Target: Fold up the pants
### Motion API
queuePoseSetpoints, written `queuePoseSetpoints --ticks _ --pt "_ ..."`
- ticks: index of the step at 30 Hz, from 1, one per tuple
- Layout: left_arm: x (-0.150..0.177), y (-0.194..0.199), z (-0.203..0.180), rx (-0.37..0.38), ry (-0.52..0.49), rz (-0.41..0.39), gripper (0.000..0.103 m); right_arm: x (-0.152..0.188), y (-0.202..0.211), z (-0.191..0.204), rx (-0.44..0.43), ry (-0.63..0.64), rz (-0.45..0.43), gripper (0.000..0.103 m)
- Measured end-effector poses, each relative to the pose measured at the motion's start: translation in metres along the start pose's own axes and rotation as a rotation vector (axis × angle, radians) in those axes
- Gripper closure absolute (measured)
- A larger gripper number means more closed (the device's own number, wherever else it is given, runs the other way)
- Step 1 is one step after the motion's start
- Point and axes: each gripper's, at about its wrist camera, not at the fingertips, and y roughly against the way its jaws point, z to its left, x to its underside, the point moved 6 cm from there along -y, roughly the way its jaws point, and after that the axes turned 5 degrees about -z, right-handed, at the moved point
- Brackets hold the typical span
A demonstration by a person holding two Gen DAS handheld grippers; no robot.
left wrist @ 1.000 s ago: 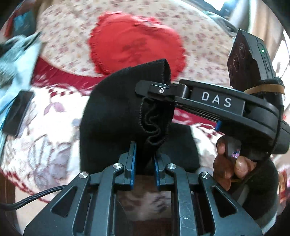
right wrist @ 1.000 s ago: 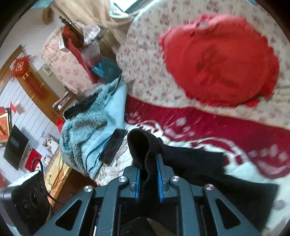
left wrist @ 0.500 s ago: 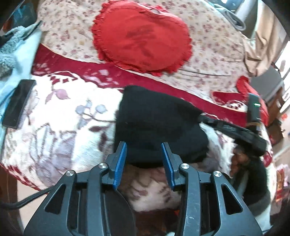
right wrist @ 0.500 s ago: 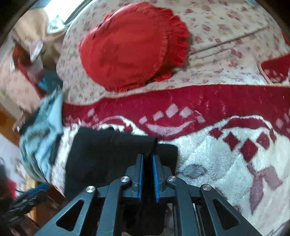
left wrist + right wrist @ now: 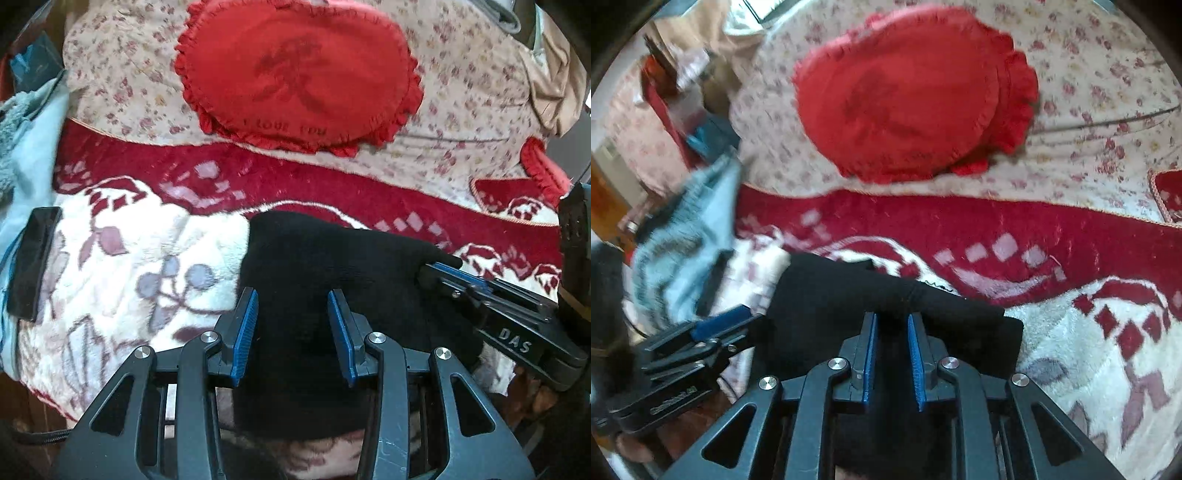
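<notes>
At the far left of the bed a pale blue fleece (image 5: pixel 26 147) lies bunched, with a dark phone (image 5: pixel 35 262) flat beside it, both well clear of the work. Next comes our left tongs (image 5: pixel 291 328), hovering low over the near edge of the pants (image 5: pixel 332 266). Its blue pads (image 5: pixel 245 332) stand wide apart with nothing between them. We judge the spread lets the cloth settle flat.

The pants lie as a compact black bundle on the red-and-white blanket (image 5: pixel 140 258), near the front of the bed. A red frilled cushion (image 5: pixel 295 74) sits beyond them. The bundle looks already doubled over, so we judge the fold is nearly done.

To the right, our right tongs (image 5: pixel 892 354) reaches in level from that side. Its pads sit partly apart, straddling the thick folded edge without pinching it. It points along the blanket, seemingly to steady the layers.
</notes>
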Motion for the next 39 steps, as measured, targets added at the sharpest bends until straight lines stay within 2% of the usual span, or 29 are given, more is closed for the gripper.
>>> queuePoseSetpoints --ticks 7,13,22,27,29,33,36,37,38,39 --pt "-0.005 -0.016 -0.003 -0.049 -0.025 -0.009 0.063 -0.008 -0.023 -0.016 -0.02 -0.037 0.016 0.088" --pt "0.0 -0.006 0.0 -0.044 -0.011 -0.003 0.063 -0.008 -0.002 -0.004 0.006 -0.017 0.003 0.086" --pt "0.015 0.012 0.001 -0.038 0.008 -0.007 0.063 0.03 0.04 0.014 0.03 0.057 0.03 0.081" --pt "0.026 0.012 -0.002 -0.044 -0.002 0.005 0.063 0.055 0.035 0.0 0.113 0.081 0.087 0.076" --pt "0.028 0.013 -0.002 -0.043 -0.002 0.005 0.063 0.063 0.032 -0.005 0.098 0.068 0.097 0.076" --pt "0.029 0.02 0.006 -0.001 0.027 0.026 0.062 0.059 0.042 -0.008 0.065 0.046 0.079 0.076" --pt "0.025 0.027 0.021 0.03 0.085 0.009 0.05 0.047 0.054 -0.022 0.072 -0.009 0.023 0.066" --pt "0.023 0.028 0.027 0.052 0.121 0.005 0.042 0.044 0.055 -0.028 0.084 -0.03 0.011 0.056" --pt "0.022 0.029 0.03 0.069 0.146 0.002 0.037 0.041 0.055 -0.037 0.099 -0.059 0.006 0.053" --pt "0.02 0.028 0.034 0.088 0.175 -0.002 0.035 0.039 0.052 -0.043 0.103 -0.081 0.012 0.053"
